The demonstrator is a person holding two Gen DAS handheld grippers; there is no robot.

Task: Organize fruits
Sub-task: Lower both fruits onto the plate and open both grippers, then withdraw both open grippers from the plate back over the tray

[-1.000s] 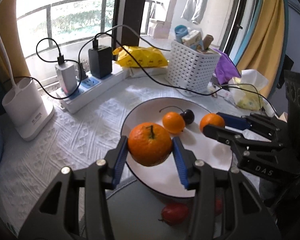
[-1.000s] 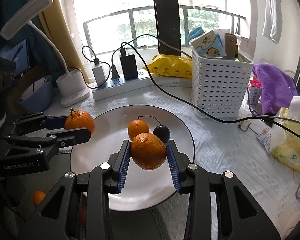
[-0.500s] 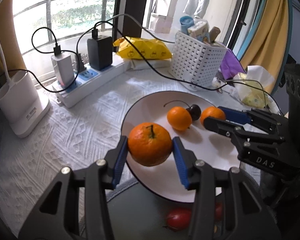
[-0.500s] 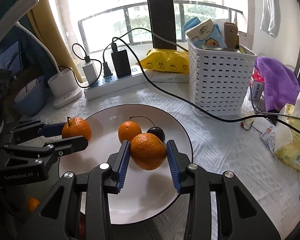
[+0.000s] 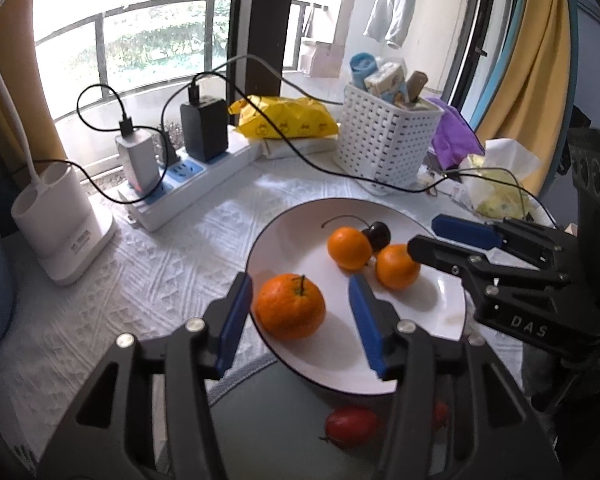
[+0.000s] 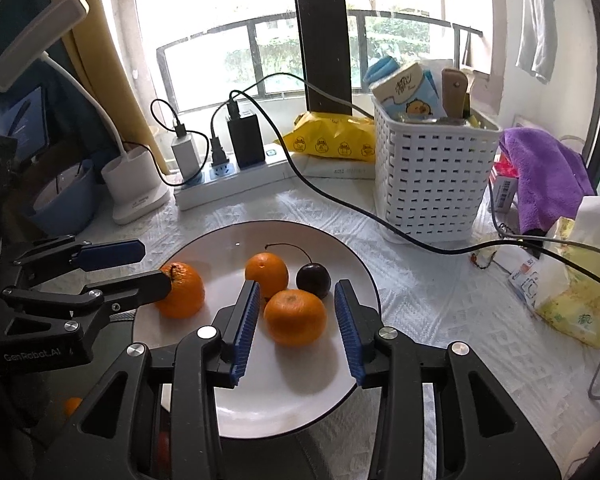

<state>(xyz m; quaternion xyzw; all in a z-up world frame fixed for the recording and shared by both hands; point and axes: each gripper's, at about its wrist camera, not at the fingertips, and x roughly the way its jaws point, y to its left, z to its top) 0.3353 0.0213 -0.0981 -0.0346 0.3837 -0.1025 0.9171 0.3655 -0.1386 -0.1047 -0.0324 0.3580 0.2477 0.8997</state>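
Both grippers, left [image 5: 300, 316] and right [image 6: 296, 320], have just let go: their fingers are now apart, and each orange [image 5: 291, 306] [image 6: 295, 317] lies between them on the plate [image 6: 300, 404], so two fruits are placed.

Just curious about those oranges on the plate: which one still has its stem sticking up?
The large orange between the left hand-held gripper's open fingers, at the white plate's near-left edge; the two smaller oranges show none.
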